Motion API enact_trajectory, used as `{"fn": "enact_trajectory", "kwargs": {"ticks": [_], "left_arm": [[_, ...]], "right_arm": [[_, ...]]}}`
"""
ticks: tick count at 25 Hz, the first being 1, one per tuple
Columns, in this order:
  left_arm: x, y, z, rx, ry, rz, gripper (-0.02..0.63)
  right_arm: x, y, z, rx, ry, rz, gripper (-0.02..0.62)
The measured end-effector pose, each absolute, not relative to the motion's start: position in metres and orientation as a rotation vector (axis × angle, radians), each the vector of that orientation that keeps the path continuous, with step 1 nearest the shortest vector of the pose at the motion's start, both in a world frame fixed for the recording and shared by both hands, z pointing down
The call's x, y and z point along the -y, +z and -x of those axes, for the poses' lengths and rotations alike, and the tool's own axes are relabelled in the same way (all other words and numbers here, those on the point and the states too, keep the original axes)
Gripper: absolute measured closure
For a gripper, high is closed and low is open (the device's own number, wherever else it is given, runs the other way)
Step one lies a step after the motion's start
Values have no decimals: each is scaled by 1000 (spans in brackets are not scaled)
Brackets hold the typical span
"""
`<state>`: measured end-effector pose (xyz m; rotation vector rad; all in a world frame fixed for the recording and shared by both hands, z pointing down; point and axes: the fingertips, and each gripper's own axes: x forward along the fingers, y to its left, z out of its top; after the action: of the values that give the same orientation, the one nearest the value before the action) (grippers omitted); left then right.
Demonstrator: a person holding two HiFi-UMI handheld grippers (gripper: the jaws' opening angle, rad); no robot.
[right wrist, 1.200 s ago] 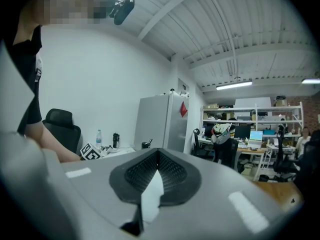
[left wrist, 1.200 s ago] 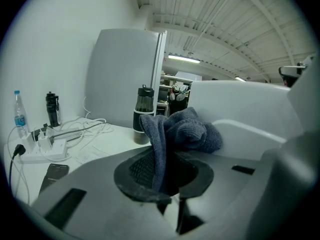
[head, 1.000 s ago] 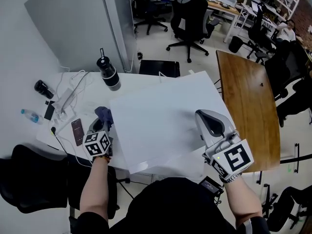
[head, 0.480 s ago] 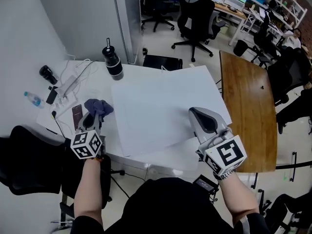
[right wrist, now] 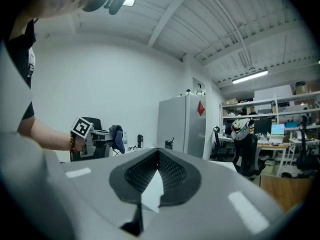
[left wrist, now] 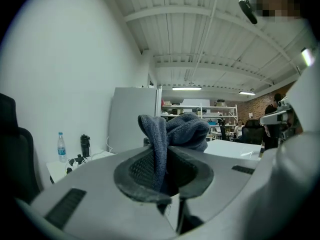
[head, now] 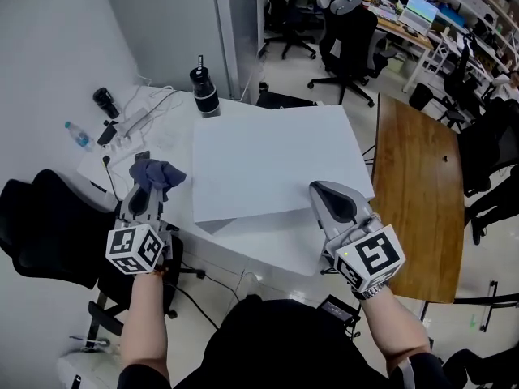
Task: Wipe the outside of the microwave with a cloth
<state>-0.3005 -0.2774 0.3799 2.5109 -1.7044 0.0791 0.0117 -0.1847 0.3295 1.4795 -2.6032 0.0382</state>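
Clearly, the cloth [left wrist: 175, 129] is pinched between the left gripper's [head: 148, 193] fingers [left wrist: 136, 173].

left gripper [head: 148, 187]: I saw a grey moulded shell with a white cube [head: 134, 249] of black square markers.
right gripper [head: 325, 191]: I saw the same grey shell, with dark ribbed pads [right wrist: 145, 176] lining the jaws.
clothing: I noted a black top [head: 276, 343] with short sleeves.

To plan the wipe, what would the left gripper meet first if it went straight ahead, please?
Likely the black tumbler by the microwave, though depth is unclear; the left gripper holds the cloth.
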Motion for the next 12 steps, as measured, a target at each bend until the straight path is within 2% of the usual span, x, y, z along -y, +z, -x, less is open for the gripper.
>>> {"fn": "enact_trajectory", "kwargs": {"ticks": [12], "left_arm": [[147, 325, 198, 1637, -36, -2635, 549]], "right_arm": [[103, 329, -43, 2689, 46, -1406, 595]]}}
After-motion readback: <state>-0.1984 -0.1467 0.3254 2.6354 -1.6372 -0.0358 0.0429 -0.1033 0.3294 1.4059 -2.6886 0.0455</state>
